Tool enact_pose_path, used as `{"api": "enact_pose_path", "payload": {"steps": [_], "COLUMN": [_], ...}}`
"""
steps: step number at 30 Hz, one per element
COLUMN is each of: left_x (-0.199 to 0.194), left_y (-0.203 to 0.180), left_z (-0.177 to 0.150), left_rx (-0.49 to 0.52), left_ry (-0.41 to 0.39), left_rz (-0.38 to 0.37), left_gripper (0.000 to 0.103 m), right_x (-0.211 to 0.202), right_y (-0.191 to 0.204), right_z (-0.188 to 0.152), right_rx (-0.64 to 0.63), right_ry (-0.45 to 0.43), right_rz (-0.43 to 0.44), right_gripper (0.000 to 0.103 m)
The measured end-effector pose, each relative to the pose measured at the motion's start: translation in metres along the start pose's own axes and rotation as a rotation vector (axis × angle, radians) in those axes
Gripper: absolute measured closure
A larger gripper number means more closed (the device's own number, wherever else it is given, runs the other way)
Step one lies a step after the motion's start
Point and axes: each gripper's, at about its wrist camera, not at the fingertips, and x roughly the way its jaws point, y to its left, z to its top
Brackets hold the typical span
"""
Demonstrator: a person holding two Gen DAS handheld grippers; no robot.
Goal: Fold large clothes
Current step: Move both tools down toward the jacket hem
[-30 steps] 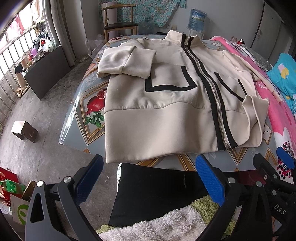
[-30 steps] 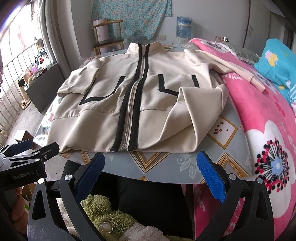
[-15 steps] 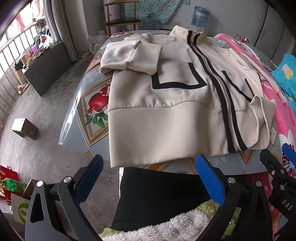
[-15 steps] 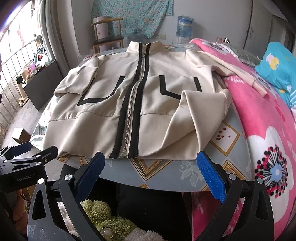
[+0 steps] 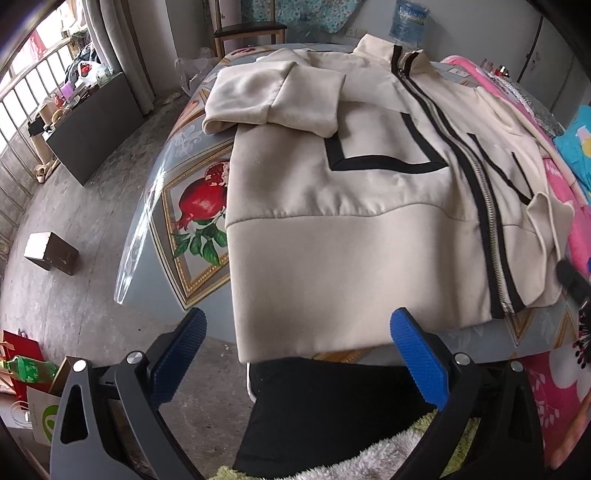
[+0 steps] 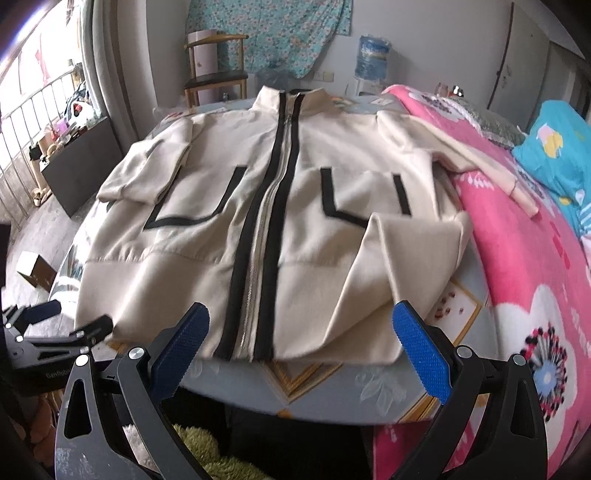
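You are facing one soft cream jacket (image 6: 258, 236), black-trimmed, lying flat on the glossy patterned table (image 6: 369, 387). Both your left gripper (image 5: 295, 354) and right gripper (image 6: 301, 347) are gaping wide, ribbed blue pads (image 6: 421, 354) holding nothing.

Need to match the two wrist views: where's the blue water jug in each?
Left wrist: water jug at the top edge, right of centre, just behind the jacket collar.
Right wrist: water jug upper centre-right, against the back wall, behind and right of the collar.
Shared landmark: the jacket's zipper with its black bands, running from hem to collar, points toward the jug in both.
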Motion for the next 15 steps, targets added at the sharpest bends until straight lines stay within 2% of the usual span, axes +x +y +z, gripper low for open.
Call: {"api": "enact_pose_path", "payload": {"steps": [3,7,13,15], "left_x": [0.007,0.015,0.025,0.027], "left_y": [0.001,0.0,-0.008,-0.012], "left_z": [0.006,0.015,0.031,0.037], "left_rx": [0.015,0.046,0.117,0.144], "left_ry": [0.007,0.009,-0.007,-0.022], "left_rz": [0.019,0.05,0.089,0.094], "left_gripper": [0.005,0.005,0.005,0.005], "right_x": [0.003,0.02,0.062,0.084], "right_y": [-0.012,-0.039,-0.061,-0.069], "right_z": [0.017,0.043,0.078,0.089], "right_rx": [0.004,0.067,0.065,0.051], "right_ry": [-0.02,0.007,0.096,0.135], "right_rz": [-0.007,0.03,0.052,0.024], "right_gripper": [0.007,0.007,0.007,0.007]}}
